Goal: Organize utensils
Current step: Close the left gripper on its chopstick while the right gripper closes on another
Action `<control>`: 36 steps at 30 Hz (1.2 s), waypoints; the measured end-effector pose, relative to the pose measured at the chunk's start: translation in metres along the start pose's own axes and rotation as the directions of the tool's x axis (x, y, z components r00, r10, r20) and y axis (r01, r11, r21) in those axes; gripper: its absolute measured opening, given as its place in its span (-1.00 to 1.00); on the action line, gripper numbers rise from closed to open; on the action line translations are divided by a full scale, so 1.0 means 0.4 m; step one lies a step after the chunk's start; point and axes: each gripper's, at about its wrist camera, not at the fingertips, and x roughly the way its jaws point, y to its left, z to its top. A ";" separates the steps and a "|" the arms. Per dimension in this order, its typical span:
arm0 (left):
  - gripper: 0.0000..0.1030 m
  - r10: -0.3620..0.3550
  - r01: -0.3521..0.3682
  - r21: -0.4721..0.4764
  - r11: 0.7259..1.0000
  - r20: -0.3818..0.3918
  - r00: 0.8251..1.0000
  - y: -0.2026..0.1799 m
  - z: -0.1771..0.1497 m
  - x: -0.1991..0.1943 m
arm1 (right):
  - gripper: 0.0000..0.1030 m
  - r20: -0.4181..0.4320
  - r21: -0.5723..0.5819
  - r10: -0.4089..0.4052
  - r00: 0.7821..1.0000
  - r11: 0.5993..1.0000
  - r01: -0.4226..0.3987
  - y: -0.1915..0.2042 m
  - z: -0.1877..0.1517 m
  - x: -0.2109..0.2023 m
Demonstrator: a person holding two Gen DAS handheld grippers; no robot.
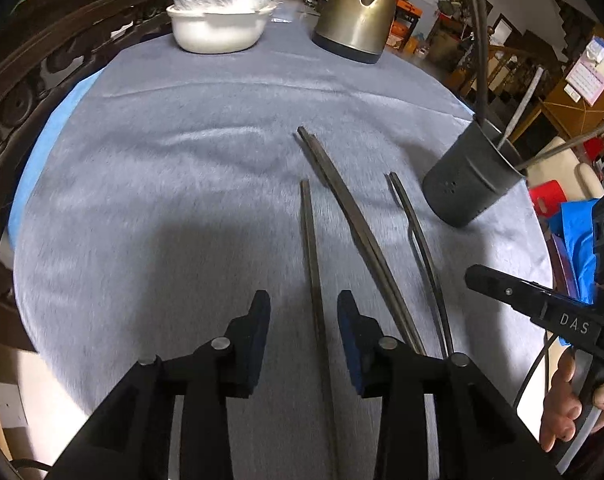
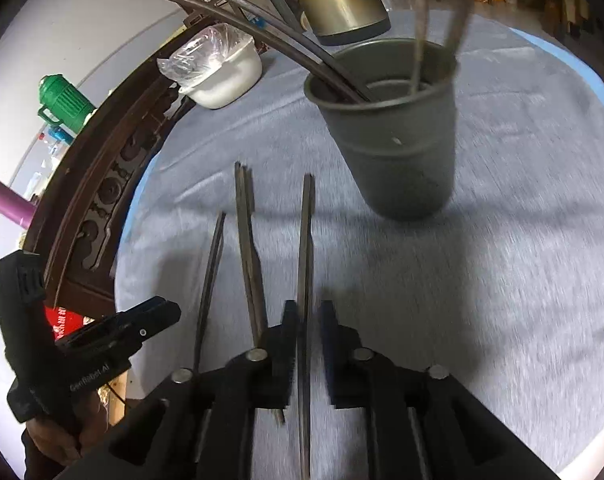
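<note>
Both the left gripper [image 1: 303,312] and right gripper [image 2: 306,320] stand parted astride loose chopsticks [image 1: 315,264] near the holder [image 2: 393,136]; closing off-centre could scatter them.

Chopsticks on the cloth [image 1: 313,264]: five, maybe six, some overlapping
Sticks in the cup [image 2: 417,36]: four
Cups [image 2: 397,136]: one
Kettles [image 1: 355,12]: one
Bowls [image 1: 218,28]: one
Grippers [image 1: 303,320]: two

Both tools point steeply downward, side by side. The left tool [image 1: 303,312] has its jaws parted, pads touching nothing. The right tool [image 2: 305,320] stands narrowly parted, a hand [image 1: 569,396] gripping its handle.
</note>
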 end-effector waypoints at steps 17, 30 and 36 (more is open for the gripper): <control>-0.53 -0.041 0.040 -0.024 0.999 -0.057 0.997 -0.001 0.079 0.104 | -0.72 -0.009 -0.118 -0.147 0.989 0.982 0.145 0.038 0.013 0.102; -0.86 -0.059 0.056 -0.041 0.998 -0.092 0.994 0.025 0.056 0.090 | -0.81 -0.154 -0.122 -0.132 0.979 0.986 0.114 -0.001 -0.066 0.039; -0.84 -0.038 0.034 -0.043 0.999 -0.108 0.993 0.035 0.062 0.085 | -0.76 -0.198 -0.089 -0.123 0.972 0.990 0.107 -0.014 -0.051 0.037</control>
